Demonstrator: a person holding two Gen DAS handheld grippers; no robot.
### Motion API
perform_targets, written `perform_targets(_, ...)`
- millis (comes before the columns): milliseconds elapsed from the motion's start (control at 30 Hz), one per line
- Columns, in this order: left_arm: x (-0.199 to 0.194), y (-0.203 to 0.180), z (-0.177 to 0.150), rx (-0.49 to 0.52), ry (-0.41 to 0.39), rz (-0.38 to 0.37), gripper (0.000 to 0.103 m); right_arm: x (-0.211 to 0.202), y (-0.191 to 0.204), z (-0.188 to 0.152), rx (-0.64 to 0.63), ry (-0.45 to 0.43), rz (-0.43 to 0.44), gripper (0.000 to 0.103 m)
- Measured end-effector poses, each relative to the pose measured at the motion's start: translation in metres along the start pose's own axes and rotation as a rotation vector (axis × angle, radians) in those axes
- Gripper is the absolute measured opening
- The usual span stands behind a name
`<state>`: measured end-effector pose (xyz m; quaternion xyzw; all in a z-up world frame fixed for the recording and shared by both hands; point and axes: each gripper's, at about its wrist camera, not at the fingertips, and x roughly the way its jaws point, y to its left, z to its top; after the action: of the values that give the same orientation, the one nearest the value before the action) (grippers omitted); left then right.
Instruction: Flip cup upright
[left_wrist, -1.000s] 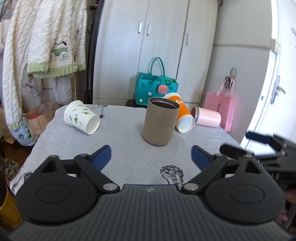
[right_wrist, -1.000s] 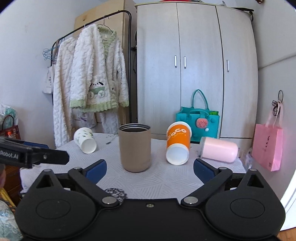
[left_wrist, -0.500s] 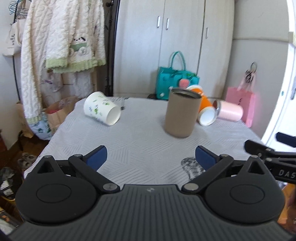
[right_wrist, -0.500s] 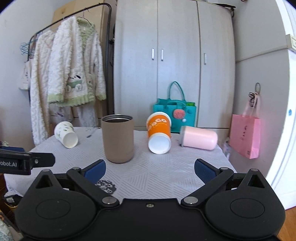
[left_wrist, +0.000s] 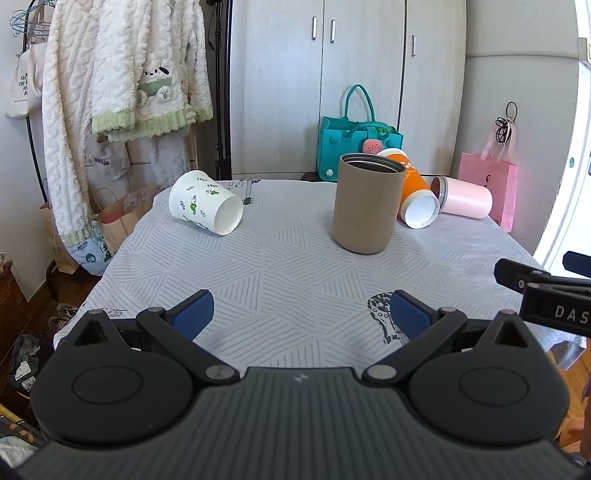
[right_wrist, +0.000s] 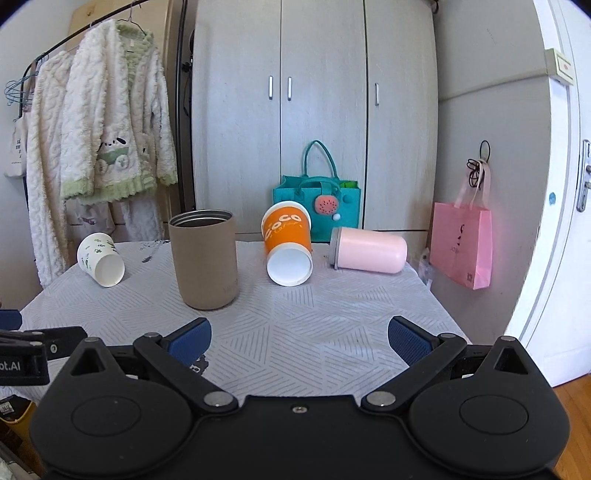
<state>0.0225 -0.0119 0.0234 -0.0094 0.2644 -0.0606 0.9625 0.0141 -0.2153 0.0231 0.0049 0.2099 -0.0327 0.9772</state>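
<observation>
A tan cup (left_wrist: 367, 203) (right_wrist: 205, 258) stands upright mid-table. A white leaf-print paper cup (left_wrist: 205, 208) (right_wrist: 100, 259) lies on its side at the left. An orange paper cup (left_wrist: 415, 197) (right_wrist: 288, 248) lies tipped with its mouth toward me. A pink cup (left_wrist: 463, 201) (right_wrist: 367, 250) lies on its side at the right. My left gripper (left_wrist: 301, 317) and right gripper (right_wrist: 299, 339) are both open and empty, hovering over the near table edge, short of all cups.
The table wears a grey patterned cloth (left_wrist: 295, 273) (right_wrist: 314, 325). Behind stand a wardrobe (right_wrist: 314, 110), a teal bag (right_wrist: 317, 206), a pink bag (right_wrist: 461, 243) and a rack of white robes (left_wrist: 122, 74). The right gripper's body (left_wrist: 546, 291) shows at the left view's right edge.
Both grippers have drawn back and shifted, so the table and cups sit lower and farther in view. The cups have not moved. Both grippers stay open.
</observation>
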Motion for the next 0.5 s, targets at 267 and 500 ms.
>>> perform_targets(267,0.001,0.003,0.0,-0.005,0.004,0.009,0.103,0.003,0.002,-0.001,0.013,0.025,-0.057,0.103)
perform_targets(500,0.005,0.01,-0.006,-0.04,0.024,-0.029,0.103,0.001,0.004,0.001,0.015,0.021,-0.064,0.103)
